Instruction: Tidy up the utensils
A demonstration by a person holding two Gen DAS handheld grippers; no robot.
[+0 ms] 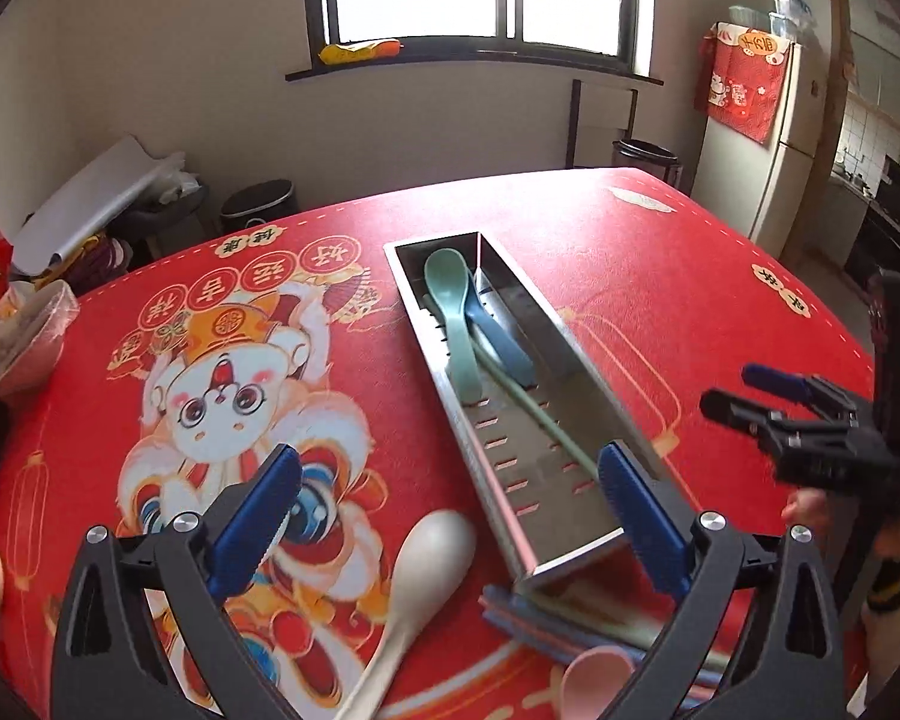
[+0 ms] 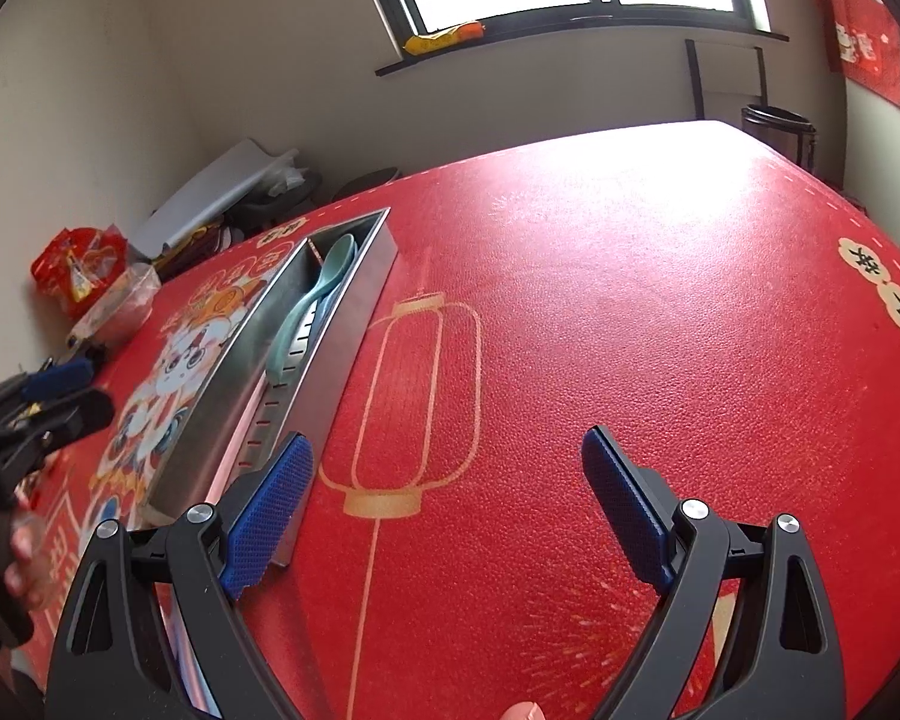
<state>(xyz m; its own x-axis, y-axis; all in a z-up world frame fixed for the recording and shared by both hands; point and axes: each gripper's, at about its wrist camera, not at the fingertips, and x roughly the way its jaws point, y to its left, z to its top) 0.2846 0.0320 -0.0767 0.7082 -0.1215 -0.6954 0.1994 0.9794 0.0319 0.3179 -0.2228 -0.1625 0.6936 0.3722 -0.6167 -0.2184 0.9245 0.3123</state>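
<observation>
The steel tray [image 1: 561, 354] lies along the middle of the table [image 1: 660, 252] and already holds a green spoon [image 1: 450, 300], a blue spoon [image 1: 498, 336] and a green chopstick [image 1: 528, 414]. Left near the table's front edge — a cream spoon [image 1: 417, 570], a pink spoon [image 1: 594, 675] and a chopstick bundle [image 1: 546, 624]. Both the left tongs [image 1: 450, 516] and the right tongs [image 2: 447, 504] gape wide, empty.

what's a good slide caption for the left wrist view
Open left gripper above a steel utensil tray holding green spoon and blue spoon; cream spoon waits on the red tablecloth.
</observation>
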